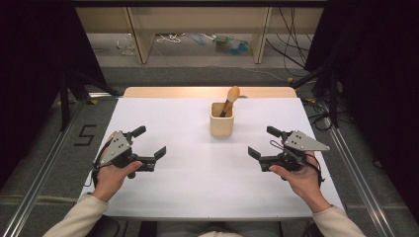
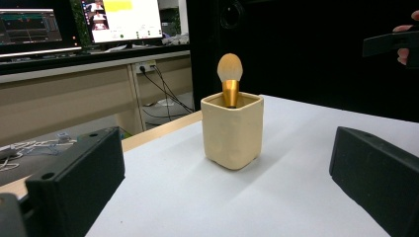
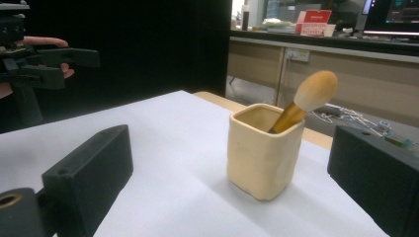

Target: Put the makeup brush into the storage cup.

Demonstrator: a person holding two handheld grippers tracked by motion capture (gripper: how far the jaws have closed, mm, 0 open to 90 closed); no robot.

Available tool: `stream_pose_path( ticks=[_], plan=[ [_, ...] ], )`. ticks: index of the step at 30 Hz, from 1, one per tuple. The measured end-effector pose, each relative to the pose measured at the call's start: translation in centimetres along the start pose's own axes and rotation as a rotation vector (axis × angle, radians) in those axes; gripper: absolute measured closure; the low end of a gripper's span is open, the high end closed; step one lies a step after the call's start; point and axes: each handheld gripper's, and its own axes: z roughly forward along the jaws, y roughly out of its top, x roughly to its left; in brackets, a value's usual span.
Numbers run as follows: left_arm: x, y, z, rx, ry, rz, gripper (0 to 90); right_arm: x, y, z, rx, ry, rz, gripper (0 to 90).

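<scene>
Toward the far middle of the white table (image 1: 197, 187) stands a cream cup (image 1: 221, 120), square with rounded corners and a slightly uneven, matte wall. Out of it leans a brush (image 1: 230, 98) with a gold metal ferrule and a soft, rounded tan head. Near left, the left gripper (image 1: 151, 142) rests with its blocky black jaws spread, holding nothing; near right, the right gripper (image 1: 262, 142) is likewise spread and empty, well apart from the cup. From the left gripper view the brush looks nearly upright; the right gripper view shows its tilt and the cup's hollow inside.
</scene>
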Motion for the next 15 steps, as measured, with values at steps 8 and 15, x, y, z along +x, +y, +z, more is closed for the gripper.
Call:
stream_pose_path(
  ticks=[8, 15],
  plan=[
    [-0.01, -0.10, 0.06, 0.009, -0.003, -0.002, 0.0, 0.09, -0.41, 0.19, 0.006, 0.002, 0.006, 4.6],
    [0.00, -0.13, 0.07, 0.008, -0.004, -0.006, 0.0, 0.02, -0.43, 0.09, 0.012, 0.005, -0.003, 4.9]
  ],
)
